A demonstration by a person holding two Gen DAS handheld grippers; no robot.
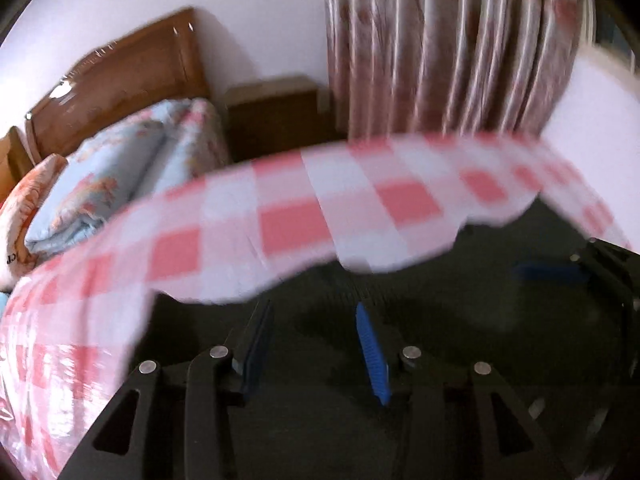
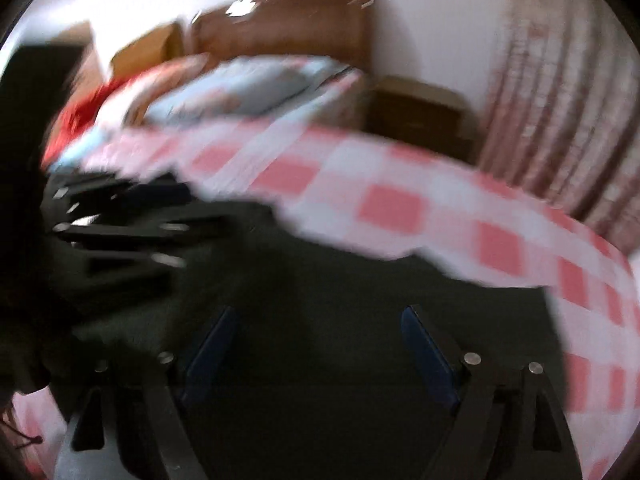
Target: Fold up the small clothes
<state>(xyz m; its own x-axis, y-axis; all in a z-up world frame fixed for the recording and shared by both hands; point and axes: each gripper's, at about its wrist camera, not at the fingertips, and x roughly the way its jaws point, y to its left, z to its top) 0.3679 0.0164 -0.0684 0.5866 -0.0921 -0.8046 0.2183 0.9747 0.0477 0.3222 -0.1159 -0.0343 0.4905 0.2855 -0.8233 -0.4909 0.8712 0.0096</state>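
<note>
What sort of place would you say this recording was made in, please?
Most likely a bedroom: a bed with a wooden headboard, a folded blue floral quilt on a pink checked sheet, and patterned curtains.

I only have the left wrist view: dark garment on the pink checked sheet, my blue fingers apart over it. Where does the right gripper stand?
Observer: The right gripper is open wide over the same dark garment; nothing sits between its fingers.
Operator: Is anything beyond the pillow on my far left?
Observer: Yes, something red lies past the light blue quilt, near the wooden headboard.
Operator: Does that view show my gripper?
Observer: Yes, blurred: the left gripper shows at its left edge, over the garment's far corner.
</note>
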